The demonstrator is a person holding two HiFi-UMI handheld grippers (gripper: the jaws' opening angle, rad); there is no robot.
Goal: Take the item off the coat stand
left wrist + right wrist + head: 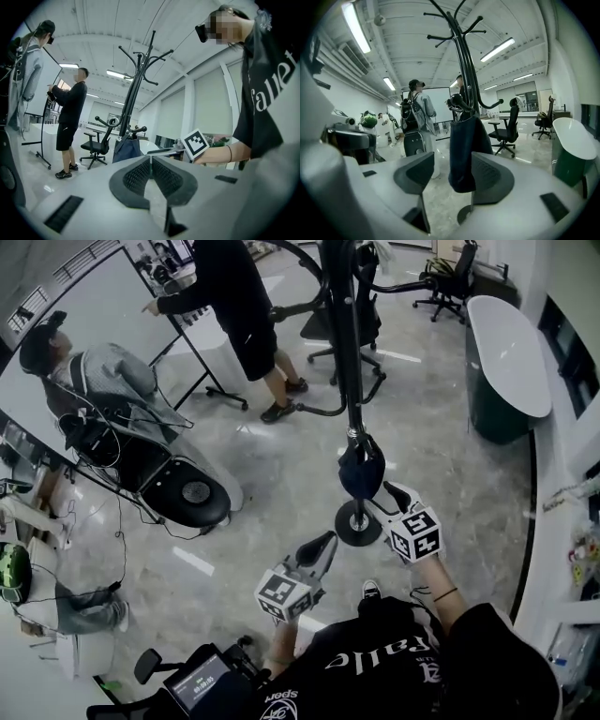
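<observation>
**Right tongs set around the hanging bag, grip not yet made**

The navy bag [465, 140] hangs from a low hook on the coat stand [345, 352], just above the stand's round base. It sits between the wide-spread jaws of the right gripper [392, 495], closer to the right-hand pad, and neither pad visibly presses on it. I judge this to be the grasp step. The next move calls for closing on the cloth and then lifting it upward to clear the hook. The right forearm reaches from the body at 5 o'clock toward 11. The left gripper [319, 547], at 7 o'clock from the bag, has its jaws together on nothing and points toward 1 o'clock.
</observation>
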